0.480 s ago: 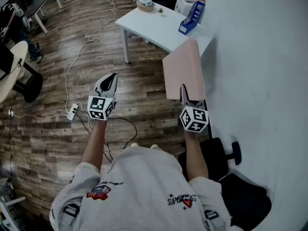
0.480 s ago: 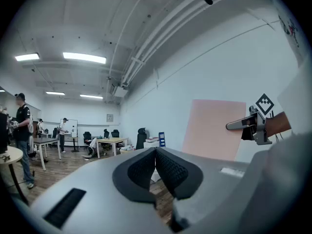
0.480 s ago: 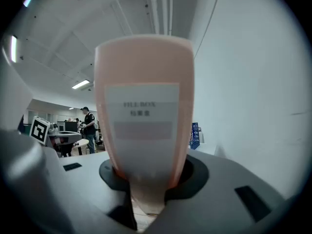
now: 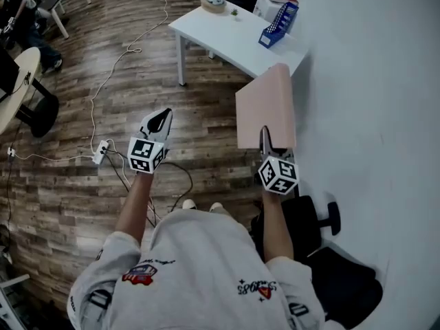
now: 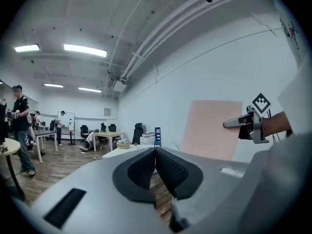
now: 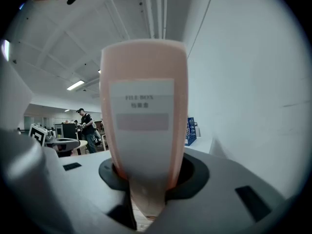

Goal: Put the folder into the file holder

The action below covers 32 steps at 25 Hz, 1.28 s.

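Head view: your right tongs (image 4: 265,139) pinch the spine of a pale pink box folder (image 4: 267,105), held aloft well short of the blue slotted file holder (image 4: 277,25) on the white desk (image 4: 220,36). Your left tongs (image 4: 159,119) are pressed together, empty. The folder seems stiff, light and smooth, apt to swing; grip its spine firmly.

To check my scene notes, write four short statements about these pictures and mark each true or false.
1. The right gripper is shut on the pink folder. True.
2. The left gripper holds a second one. False: it is shut with nothing between its jaws.
3. The blue file holder stands on the white table. True.
4. The folder is already in the file holder. False: it is in the right gripper, held upright and short of the table.
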### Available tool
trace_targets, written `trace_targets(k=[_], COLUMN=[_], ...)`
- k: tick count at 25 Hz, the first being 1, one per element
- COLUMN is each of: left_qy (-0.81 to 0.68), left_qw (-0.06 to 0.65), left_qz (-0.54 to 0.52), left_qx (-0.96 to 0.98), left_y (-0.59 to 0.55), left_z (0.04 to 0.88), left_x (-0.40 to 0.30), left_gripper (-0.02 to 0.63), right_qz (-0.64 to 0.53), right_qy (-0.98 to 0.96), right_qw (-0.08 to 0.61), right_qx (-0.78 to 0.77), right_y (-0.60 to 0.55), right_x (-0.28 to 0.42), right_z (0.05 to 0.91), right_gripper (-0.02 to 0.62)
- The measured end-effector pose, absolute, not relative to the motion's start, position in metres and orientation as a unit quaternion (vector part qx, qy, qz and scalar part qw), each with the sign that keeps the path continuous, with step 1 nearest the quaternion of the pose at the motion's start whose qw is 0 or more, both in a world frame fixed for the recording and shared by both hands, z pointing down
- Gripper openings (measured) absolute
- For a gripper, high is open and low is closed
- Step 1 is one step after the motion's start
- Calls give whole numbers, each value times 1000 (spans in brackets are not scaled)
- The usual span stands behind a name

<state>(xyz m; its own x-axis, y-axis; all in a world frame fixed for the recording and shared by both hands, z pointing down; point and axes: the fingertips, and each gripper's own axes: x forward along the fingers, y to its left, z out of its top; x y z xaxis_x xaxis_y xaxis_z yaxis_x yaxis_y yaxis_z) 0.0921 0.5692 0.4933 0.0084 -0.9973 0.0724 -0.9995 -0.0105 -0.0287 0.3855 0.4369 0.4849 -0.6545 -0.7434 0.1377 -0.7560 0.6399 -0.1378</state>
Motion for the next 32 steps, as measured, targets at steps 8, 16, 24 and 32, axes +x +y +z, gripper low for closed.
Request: trace_targets(k=[8,16,24,32], left_qy=[-701,-693,-688,-691], left_qw=[21,21,28,27], left_qz=[37,35,41,55], left_qx=[712,719,724,721], left_y=[575,568,533,455], left_z=[500,499,505,509], left_x=[77,68,52,9], left_gripper=[6,6,6,6], right_qz=[89,87,93,106], right_qy=[-904,-900,-900,-900], right_qw=[32,25,22,18], right_qx=[418,427,426,423], right_y=[443,441,410,324], right_x=[373,368,353,308], right_z=[487,479,480,493], right_gripper=[153,156,158,158])
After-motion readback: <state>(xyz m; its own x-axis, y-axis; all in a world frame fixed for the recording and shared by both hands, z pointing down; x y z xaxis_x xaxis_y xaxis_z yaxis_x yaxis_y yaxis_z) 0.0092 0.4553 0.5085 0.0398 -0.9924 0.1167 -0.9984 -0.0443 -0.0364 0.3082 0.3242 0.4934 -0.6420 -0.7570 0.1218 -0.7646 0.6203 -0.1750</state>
